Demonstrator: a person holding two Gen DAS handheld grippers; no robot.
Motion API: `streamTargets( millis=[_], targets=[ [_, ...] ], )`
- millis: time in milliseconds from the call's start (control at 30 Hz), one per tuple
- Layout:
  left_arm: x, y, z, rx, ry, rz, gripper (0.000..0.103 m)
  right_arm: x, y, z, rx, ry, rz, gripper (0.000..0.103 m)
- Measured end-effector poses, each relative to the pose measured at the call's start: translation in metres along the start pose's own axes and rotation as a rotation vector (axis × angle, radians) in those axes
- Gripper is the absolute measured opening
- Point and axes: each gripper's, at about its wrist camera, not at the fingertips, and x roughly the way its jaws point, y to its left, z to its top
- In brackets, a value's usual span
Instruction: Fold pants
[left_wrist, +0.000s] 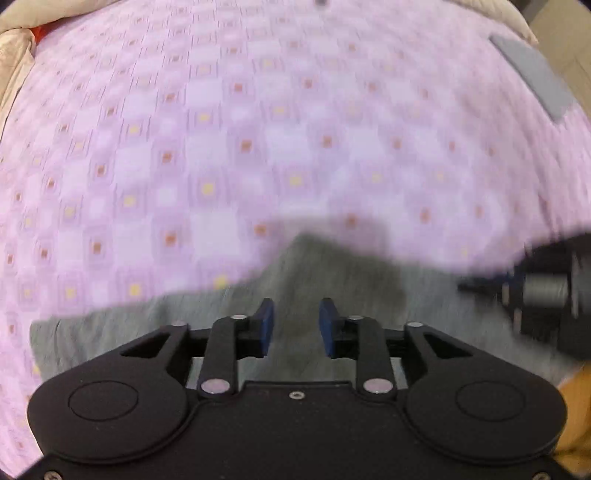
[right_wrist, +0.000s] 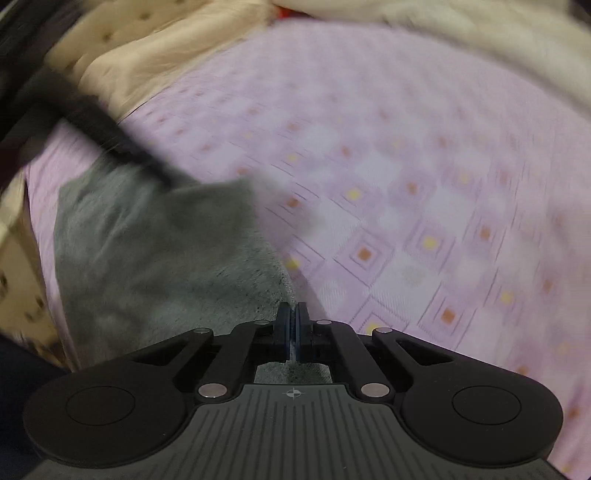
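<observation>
Grey pants (left_wrist: 332, 266) lie on a pink checked bedsheet (left_wrist: 221, 129). My left gripper (left_wrist: 296, 306) hangs above the pants with its blue pads apart and nothing between them. In the right wrist view the pants (right_wrist: 147, 251) spread to the left, and their right edge runs up into my right gripper (right_wrist: 294, 306). That gripper is shut, with a sliver of grey cloth pinched between its pads. A dark, blurred streak (right_wrist: 110, 133) crosses the far end of the pants.
The sheet (right_wrist: 406, 166) stretches far and right. A beige quilt (right_wrist: 147, 48) is bunched along the far left edge. A flat grey piece (left_wrist: 532, 74) lies at the far right of the bed. Something orange (left_wrist: 576, 406) shows at the near right.
</observation>
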Motion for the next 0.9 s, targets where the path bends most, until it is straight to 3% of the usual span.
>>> streamTargets(
  millis=[100,300,400,433,500,600,700,800,900],
  targets=[
    [0.001,-0.003,0.011,-0.041,-0.002,-0.017,0.055,-0.011,0.030,-0.011,-0.125,-0.015,-0.015,0.003],
    [0.034,-0.016,0.026,-0.018,0.098,0.018,0.056,-0.009,0.064,-0.029,-0.221,0.017,0.009,0.003],
    [0.058,-0.023,0.020,0.050,0.174,0.108,0.057,-0.005,0.063,-0.029,-0.203,0.026,0.017,0.003],
    [0.070,-0.029,0.017,0.091,0.193,0.173,0.057,-0.004,0.061,-0.029,-0.190,0.026,0.017,0.003],
    [0.080,-0.032,0.012,0.147,0.190,0.292,0.039,-0.003,0.055,-0.027,-0.153,0.020,0.013,0.004],
    [0.076,-0.017,0.012,0.058,0.150,0.299,0.032,-0.009,0.041,-0.025,-0.088,-0.003,-0.010,0.005],
    [0.076,-0.004,0.016,0.005,0.148,0.306,0.032,-0.022,0.015,-0.022,0.002,-0.060,-0.016,0.017],
    [0.078,-0.005,0.015,0.026,0.151,0.312,0.032,-0.033,-0.021,-0.019,0.162,-0.138,-0.018,0.021],
    [0.078,-0.008,0.010,0.051,0.136,0.319,0.032,-0.030,-0.055,-0.013,0.277,-0.158,-0.045,0.023]
  ],
)
